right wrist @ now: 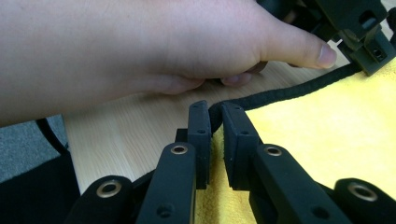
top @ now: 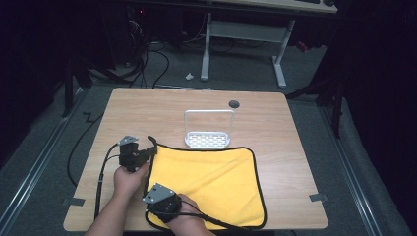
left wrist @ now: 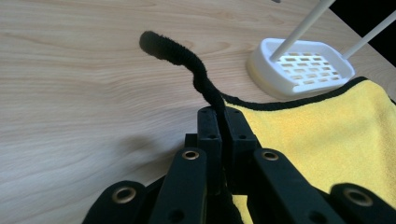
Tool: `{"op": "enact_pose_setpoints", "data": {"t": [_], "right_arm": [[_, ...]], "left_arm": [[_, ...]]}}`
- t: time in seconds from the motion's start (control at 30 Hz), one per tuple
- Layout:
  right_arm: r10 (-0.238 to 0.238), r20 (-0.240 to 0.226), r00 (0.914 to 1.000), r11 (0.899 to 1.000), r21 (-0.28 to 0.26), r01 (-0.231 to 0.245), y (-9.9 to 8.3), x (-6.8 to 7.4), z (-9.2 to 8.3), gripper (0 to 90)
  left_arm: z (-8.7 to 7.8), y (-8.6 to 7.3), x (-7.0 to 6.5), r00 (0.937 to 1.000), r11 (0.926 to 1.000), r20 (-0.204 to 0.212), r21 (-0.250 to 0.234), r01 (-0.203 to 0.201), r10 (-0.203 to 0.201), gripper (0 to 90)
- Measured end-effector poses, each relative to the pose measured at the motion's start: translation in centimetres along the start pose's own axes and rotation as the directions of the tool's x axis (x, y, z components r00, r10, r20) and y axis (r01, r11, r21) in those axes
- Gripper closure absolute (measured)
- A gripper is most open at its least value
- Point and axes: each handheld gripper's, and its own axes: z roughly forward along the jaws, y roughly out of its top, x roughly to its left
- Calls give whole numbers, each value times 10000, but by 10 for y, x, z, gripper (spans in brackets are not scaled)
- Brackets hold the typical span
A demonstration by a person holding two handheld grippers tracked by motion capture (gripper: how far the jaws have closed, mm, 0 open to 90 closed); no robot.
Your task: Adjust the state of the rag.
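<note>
Yellow cloth (top: 211,182) on table (top: 275,128), black hem pinched by left gripper (left wrist: 223,122); right gripper (right wrist: 216,121) jaws narrow, clamped on hem

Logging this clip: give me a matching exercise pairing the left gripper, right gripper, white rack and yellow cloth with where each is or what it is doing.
Things:
1. left gripper
2. right gripper
3. white rack
4. yellow cloth

States:
A. standing at the cloth's far edge
B. spread flat on the table
C. clamped on the cloth's far left corner
D. clamped on the black hem of the near left edge

Pairs: 1-C, 2-D, 3-A, 4-B
</note>
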Motion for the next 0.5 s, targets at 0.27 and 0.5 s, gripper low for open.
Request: {"op": "enact_pose_setpoints", "data": {"t": [0.27,0.5], "right_arm": [[-205,-208,9996,9996,-182,201,14,12,12,830],[-197,41,9998,9987,-473,198,15,9,-6,831]], "left_arm": [[-20,-1,17,9993,9995,-271,-137,267,-271,867],[-24,10,-1,9994,9972,-110,-672,324,-332,867]]}}
